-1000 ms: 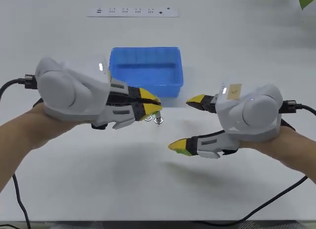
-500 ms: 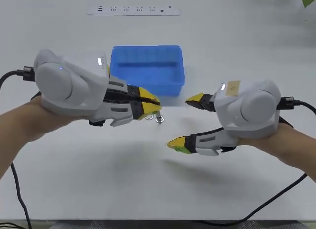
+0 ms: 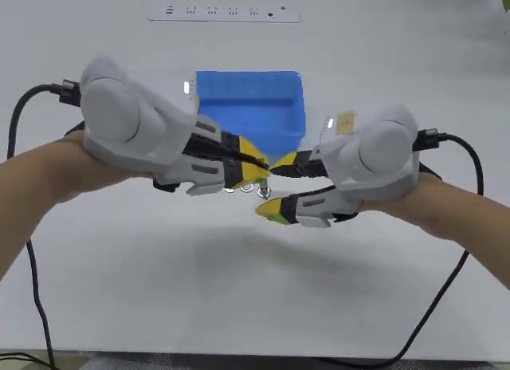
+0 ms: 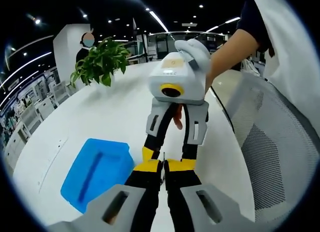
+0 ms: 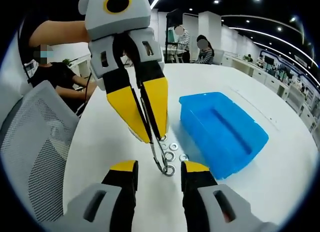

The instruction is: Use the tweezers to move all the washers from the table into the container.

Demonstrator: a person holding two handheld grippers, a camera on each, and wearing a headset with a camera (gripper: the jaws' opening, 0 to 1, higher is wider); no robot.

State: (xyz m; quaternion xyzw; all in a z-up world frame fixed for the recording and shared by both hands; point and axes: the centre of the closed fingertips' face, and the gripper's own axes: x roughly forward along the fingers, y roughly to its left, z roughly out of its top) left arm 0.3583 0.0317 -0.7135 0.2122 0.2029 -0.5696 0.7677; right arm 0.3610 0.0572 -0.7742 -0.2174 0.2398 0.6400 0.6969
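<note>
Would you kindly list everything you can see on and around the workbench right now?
container: one, blue, on the table behind the grippers
washers: about five, silver, on the table beside the container
tweezers: one, metal, tip down among the washers
power strip: one, white, at the table's far edge
table: one, white
plant: one, green, at the table's far end
mesh chair: one, grey, beside the table
cables: two, black, one trailing from each gripper
left gripper: one, white with yellow fingers, shut on the tweezers
right gripper: one, same colours, open, facing the left gripper
</note>
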